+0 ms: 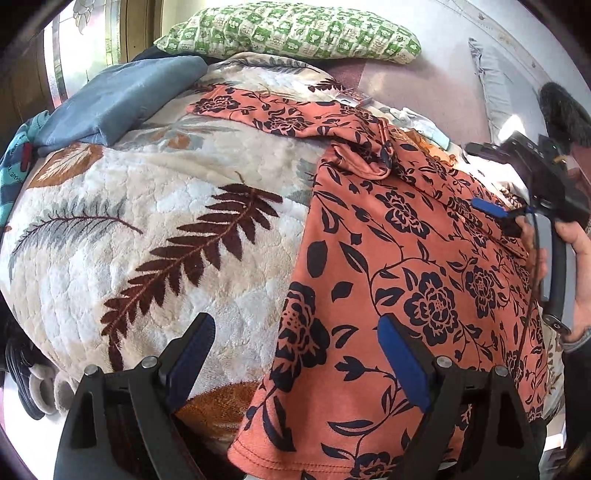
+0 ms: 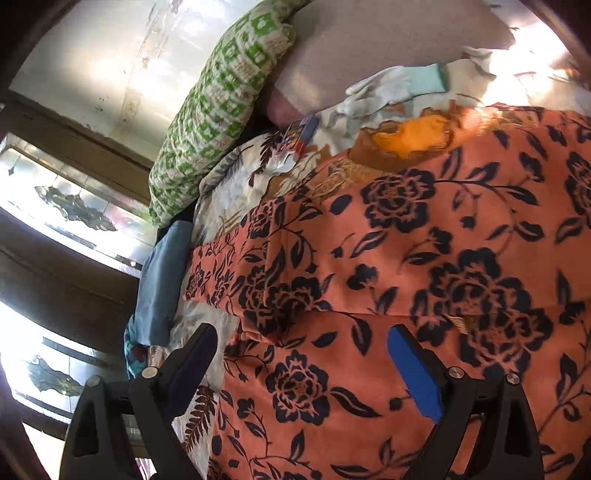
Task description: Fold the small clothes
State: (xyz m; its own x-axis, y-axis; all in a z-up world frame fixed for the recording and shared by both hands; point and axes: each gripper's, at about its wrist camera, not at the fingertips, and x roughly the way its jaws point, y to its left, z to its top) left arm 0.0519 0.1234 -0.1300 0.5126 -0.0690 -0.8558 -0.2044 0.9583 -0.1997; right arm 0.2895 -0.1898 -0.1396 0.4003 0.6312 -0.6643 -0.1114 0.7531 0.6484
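An orange garment with a dark floral print (image 1: pixel 399 266) lies spread on a leaf-patterned blanket (image 1: pixel 155 229) on a bed; one sleeve stretches toward the far left. My left gripper (image 1: pixel 295 332) is open and empty, low over the garment's near left edge. My right gripper (image 1: pixel 495 218) shows at the right of the left wrist view, over the garment's right side. In the right wrist view the right gripper (image 2: pixel 303 339) is open and empty just above the garment (image 2: pixel 406 258).
A green checked pillow (image 1: pixel 288 33) lies at the head of the bed. A folded blue cloth (image 1: pixel 122 99) sits at the far left. A pale glove (image 2: pixel 391 88) and a small packet (image 2: pixel 295 144) lie beyond the garment. Glass doors (image 2: pixel 74 206) stand on the left.
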